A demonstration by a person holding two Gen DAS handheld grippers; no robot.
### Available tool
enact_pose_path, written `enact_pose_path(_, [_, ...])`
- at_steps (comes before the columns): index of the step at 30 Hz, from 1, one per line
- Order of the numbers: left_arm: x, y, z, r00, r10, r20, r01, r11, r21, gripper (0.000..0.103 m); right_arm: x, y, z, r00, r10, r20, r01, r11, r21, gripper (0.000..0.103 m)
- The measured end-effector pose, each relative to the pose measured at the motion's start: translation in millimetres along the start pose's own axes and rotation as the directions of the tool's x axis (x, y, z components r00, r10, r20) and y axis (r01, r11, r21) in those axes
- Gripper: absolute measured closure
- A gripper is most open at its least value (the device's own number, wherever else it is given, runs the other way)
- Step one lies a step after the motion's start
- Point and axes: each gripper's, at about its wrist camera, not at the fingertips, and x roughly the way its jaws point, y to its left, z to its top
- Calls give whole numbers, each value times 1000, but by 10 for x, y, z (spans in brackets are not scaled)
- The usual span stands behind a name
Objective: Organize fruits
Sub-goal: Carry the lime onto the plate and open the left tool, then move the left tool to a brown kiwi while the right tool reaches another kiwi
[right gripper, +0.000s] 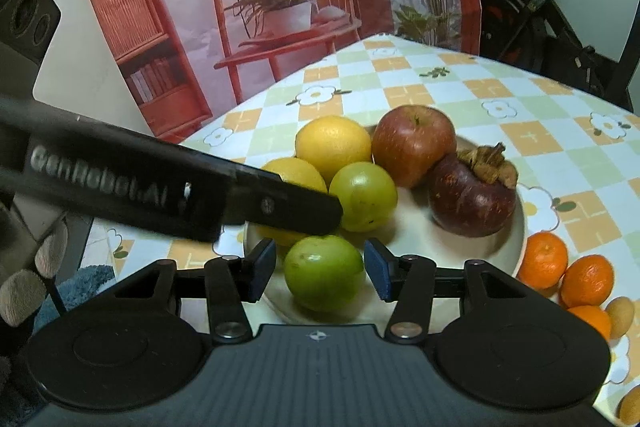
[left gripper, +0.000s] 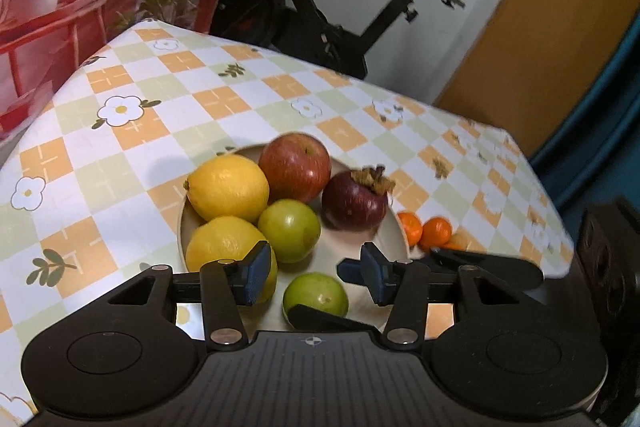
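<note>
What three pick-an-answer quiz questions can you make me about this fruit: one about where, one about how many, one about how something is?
1. Where are the oranges?
A. on the floor
B. on the table beside the plate
C. in a bag

2. How many lemons are there?
A. one
B. two
C. four

3. How is the apple?
A. whole
B. sliced
C. peeled

Answers:
1 B: the oranges lie on the cloth just outside the plate's rim.
2 B: two yellow lemons sit side by side in the plate.
3 A: the apple shows unbroken red skin and its stem.
</note>
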Motion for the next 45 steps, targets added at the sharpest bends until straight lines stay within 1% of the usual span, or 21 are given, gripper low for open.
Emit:
enact_pose_path(2, [-21, 1, 35, 1000, -3, 20, 4, 1000, -26, 51, -67, 5, -3, 1000, -8, 22, 8, 1000, -17, 51])
enact_pose_path(5, [-47, -59, 86, 998, 14, 60, -12, 1000, -26, 51, -201, -14, -18, 997, -29, 66, 31, 999, -35, 51])
enact_pose_path(11, [-12, -276, 166, 995, 23, 99, -24, 1000, 9, 51, -479, -181, -106, 987, -101, 126, 108, 993, -48, 50])
enact_pose_path(15, [94, -499, 196, 995, 12, 99, -17, 999, 50, 51, -685, -366, -207, 971, -167, 171, 176, 983, -42, 51])
enact_pose_path(21, [293, -900, 169, 996, 9, 94, -23, 989, 146, 51, -947, -705, -413, 952, -246, 184, 247, 969, 18, 51])
enact_pose_path(29, [535, -1313, 110, 997, -18, 72, -1, 968, 251, 51, -1202, -1015, -785, 927, -344, 150, 341, 939, 46, 51])
enact_pose_path(32, [614, -1398, 78, 998, -24, 55, 7, 959, 283, 51, -1227, -1088, -903, 926, -356, 125, 354, 934, 46, 52])
enact_pose_path(34, [661, -1446, 55, 999, -26, 44, 11, 952, 306, 52, -1217, -1136, -966, 928, -359, 102, 356, 933, 41, 56])
enact_pose_path(37, [737, -1518, 12, 999, -29, 20, 21, 940, 341, 58, -1207, -1190, -1035, 933, -349, 83, 345, 937, 58, 59])
enact_pose_path(41, [826, -1634, -62, 999, -35, -7, 35, 911, 411, 61, -1200, -1239, -1079, 941, -327, 84, 320, 944, 81, 60])
enact_pose_path(42, [846, -1654, -76, 999, -36, -15, 39, 905, 425, 65, -1196, -1242, -1080, 943, -321, 86, 314, 946, 84, 62])
enact_pose_path(43, [873, -1673, -88, 999, -37, -27, 45, 899, 437, 67, -1183, -1249, -1069, 945, -316, 85, 310, 947, 84, 65])
enact_pose_path(45, [927, -1705, -102, 998, -39, -48, 57, 891, 450, 69, -1172, -1258, -1076, 949, -305, 83, 299, 951, 83, 73])
